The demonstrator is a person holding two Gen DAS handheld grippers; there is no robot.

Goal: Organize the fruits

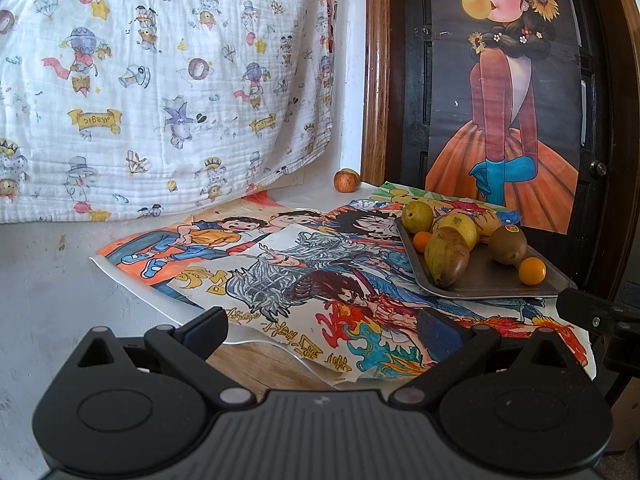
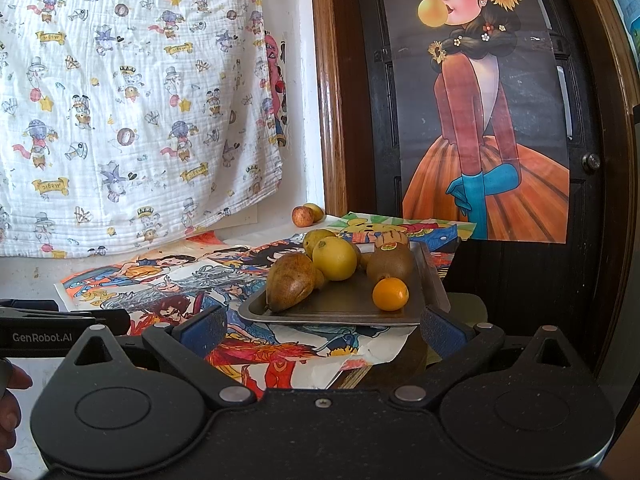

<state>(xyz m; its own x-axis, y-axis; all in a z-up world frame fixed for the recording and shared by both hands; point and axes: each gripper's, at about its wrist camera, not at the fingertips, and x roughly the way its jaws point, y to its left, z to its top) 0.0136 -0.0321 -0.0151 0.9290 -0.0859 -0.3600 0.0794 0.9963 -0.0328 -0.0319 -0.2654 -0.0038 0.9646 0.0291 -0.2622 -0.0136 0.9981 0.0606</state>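
Holding both grippers low over the table, we see our left gripper (image 1: 322,330) with its jaws spread wide and nothing between them, above the coloured cartoon drawings on paper (image 1: 280,272) that cover the tabletop. Our right gripper (image 2: 322,326) is likewise spread apart and empty, its fingers just in front of the near edge of the shallow grey metal tray (image 2: 344,314). On that tray lie a large brownish-green pear (image 2: 290,286), a round yellow lemon-like fruit (image 2: 334,258), a brown fuzzy kiwi with a sticker (image 2: 390,266), a small orange citrus (image 2: 390,294) at the near side, and a second greenish pear (image 2: 316,238) at the back. From the left wrist view another small orange fruit (image 1: 422,241) shows behind the big pear. Well apart from the tray, by the white wall corner, sits a small reddish apple (image 2: 302,216) touching a yellowish fruit (image 2: 315,211) behind it. We see a printed white cloth (image 1: 160,80) hanging on the wall and a poster of a girl in an orange skirt (image 2: 480,120) on the dark door
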